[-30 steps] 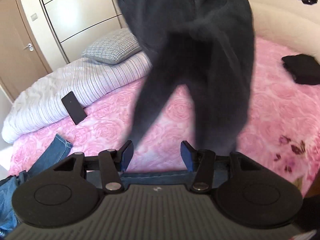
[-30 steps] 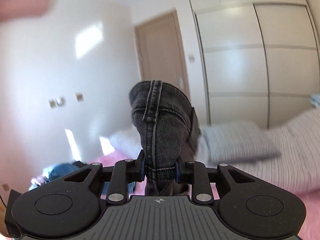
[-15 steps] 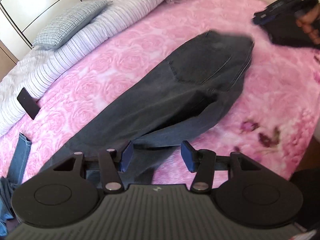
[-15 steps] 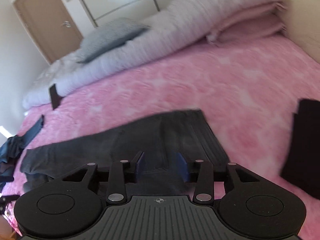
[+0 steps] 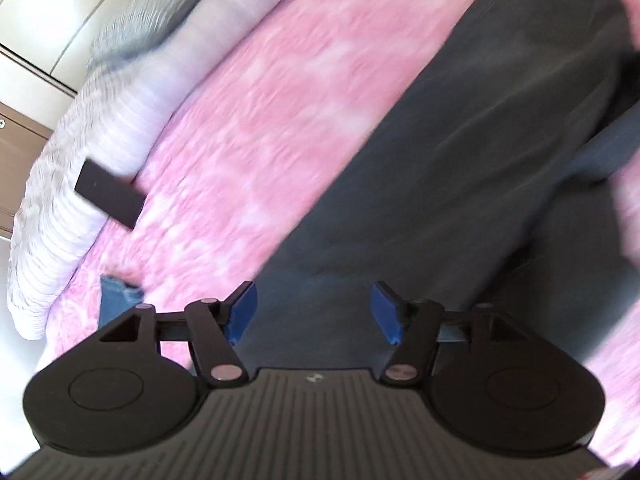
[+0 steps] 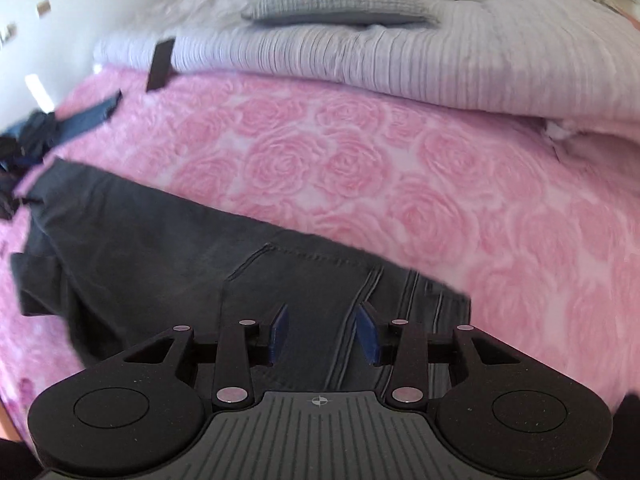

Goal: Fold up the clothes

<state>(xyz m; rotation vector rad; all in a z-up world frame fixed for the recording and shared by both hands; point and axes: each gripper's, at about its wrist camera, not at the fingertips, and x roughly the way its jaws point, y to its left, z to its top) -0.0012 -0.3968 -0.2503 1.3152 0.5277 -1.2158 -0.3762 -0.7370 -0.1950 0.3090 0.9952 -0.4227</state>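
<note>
Bed: pink rose-patterned cover (image 6: 360, 168) spreads over the whole bed; it carries everything in view
Jeans: dark grey jeans (image 6: 160, 248) lie flat on the cover, back pocket up, waist end near the right tool, legs running off to the left of the right wrist view
Left tool: left tool (image 5: 314, 312) hangs over a leg of the jeans (image 5: 460, 184); its jaws are opening, blue pads well apart, cloth below them but none pressed between
Right tool: right tool (image 6: 322, 334) hangs over the waist and seam of the jeans; jaws part-way apart, pads clear of the cloth, holding nothing
Blue jeans: a second pair, blue jeans (image 6: 80, 120), lies crumpled at the far left edge of the bed; a corner of it shows just beside the left tool (image 5: 116, 296)
Duvet: striped pale duvet (image 6: 400, 64) is rolled along the far side of the bed
Pillow: grey pillow (image 6: 336, 4) sits on top of the duvet
Phone: dark flat phone (image 6: 160, 64) leans on the duvet edge, touching the cover
Containers: none in view
</note>
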